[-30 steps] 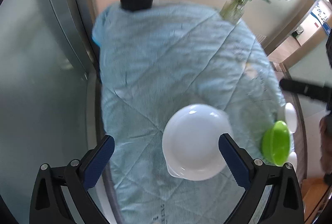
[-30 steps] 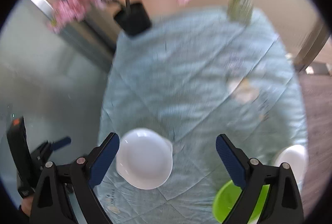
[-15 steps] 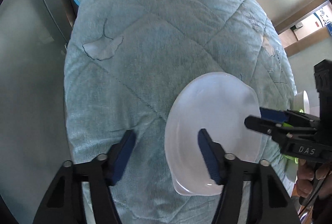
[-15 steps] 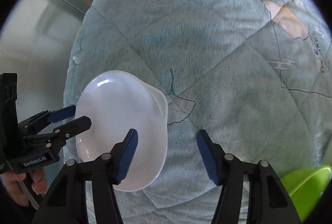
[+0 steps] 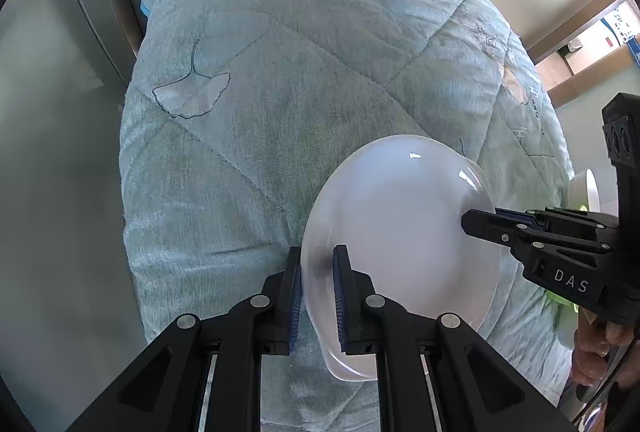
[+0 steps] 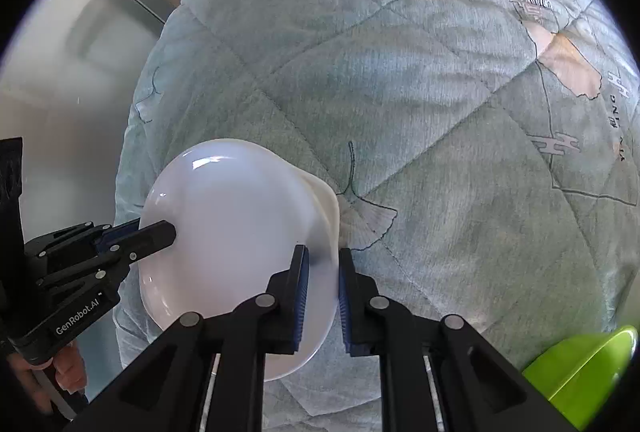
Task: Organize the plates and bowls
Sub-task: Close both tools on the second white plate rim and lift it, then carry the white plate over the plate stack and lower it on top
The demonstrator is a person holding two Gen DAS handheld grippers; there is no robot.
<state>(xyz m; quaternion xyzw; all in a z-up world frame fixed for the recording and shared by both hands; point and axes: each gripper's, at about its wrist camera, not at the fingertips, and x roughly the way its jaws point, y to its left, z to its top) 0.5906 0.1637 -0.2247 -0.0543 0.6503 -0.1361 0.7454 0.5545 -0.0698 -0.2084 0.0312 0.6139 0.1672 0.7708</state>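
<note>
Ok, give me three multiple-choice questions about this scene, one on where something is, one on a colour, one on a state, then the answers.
1. Where does the right tool grip the white bowl?
A. its right rim
B. its left rim
C. its base

2. What colour is the bowl at the lower right of the right wrist view?
A. red
B. green
C. black

3. What is the left tool doing?
A. wide open
B. hidden
C. clamped on the bowl

Answers: 1 A, its fingers straddle the right rim; 2 B, the green bowl shows there; 3 C, its fingers pinch the rim.
</note>
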